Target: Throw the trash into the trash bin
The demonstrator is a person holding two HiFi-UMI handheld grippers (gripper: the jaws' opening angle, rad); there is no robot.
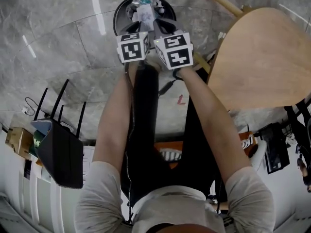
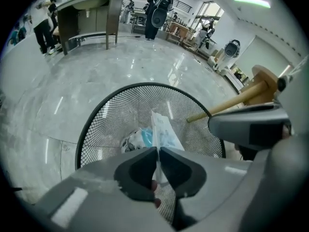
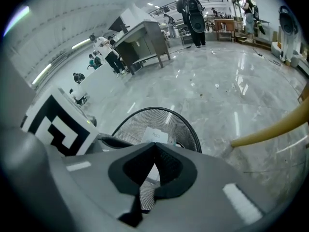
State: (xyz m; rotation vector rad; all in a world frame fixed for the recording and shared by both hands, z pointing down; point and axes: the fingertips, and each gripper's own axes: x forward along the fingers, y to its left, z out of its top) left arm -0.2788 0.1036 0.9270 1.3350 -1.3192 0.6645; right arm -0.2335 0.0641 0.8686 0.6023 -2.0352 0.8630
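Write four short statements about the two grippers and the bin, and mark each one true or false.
1. The left gripper pinches a white wrapper between its jaws. True.
2. The trash bin is empty inside. False: crumpled trash already lies at its bottom.
3. The trash bin is round, with black mesh walls. True.
4. The right gripper has its jaws spread wide apart. False: its jaws are closed together at the tips.
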